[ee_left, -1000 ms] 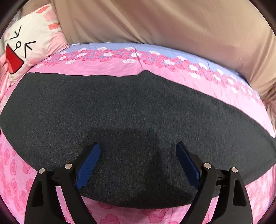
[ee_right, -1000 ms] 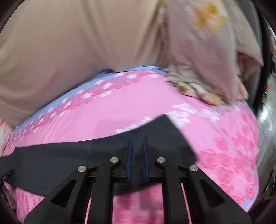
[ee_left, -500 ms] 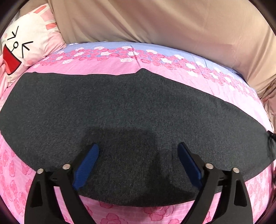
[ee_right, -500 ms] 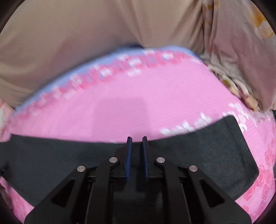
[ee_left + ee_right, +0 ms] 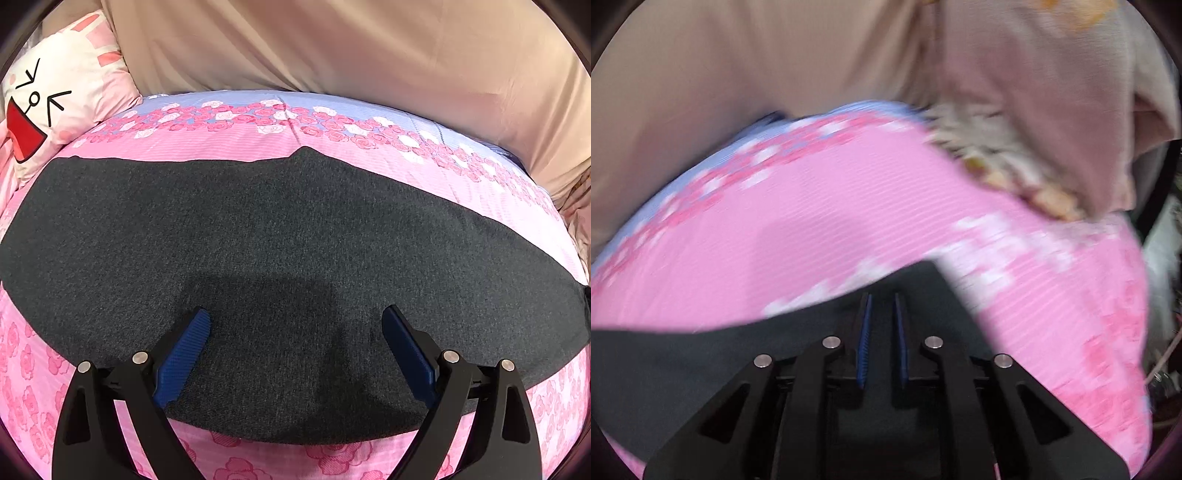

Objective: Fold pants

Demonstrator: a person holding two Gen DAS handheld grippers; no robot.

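Note:
The dark grey pants (image 5: pixel 280 236) lie flat across the pink flowered bed, stretching from left to right in the left wrist view. My left gripper (image 5: pixel 295 321) is open, its blue pads spread wide just above the near edge of the pants. In the blurred right wrist view my right gripper (image 5: pixel 882 299) has its blue pads nearly together over the end of the pants (image 5: pixel 701 362). I cannot tell whether cloth sits between the pads.
A white cartoon-face pillow (image 5: pixel 55 99) lies at the far left of the bed. A beige curtain (image 5: pixel 332 48) hangs behind the bed. A crumpled pale pink blanket (image 5: pixel 1052 122) is piled at the right end of the bed.
The right wrist view has swung and is blurred: the pants' end sits closer under the right fingers. The left gripper has barely moved and stays open.

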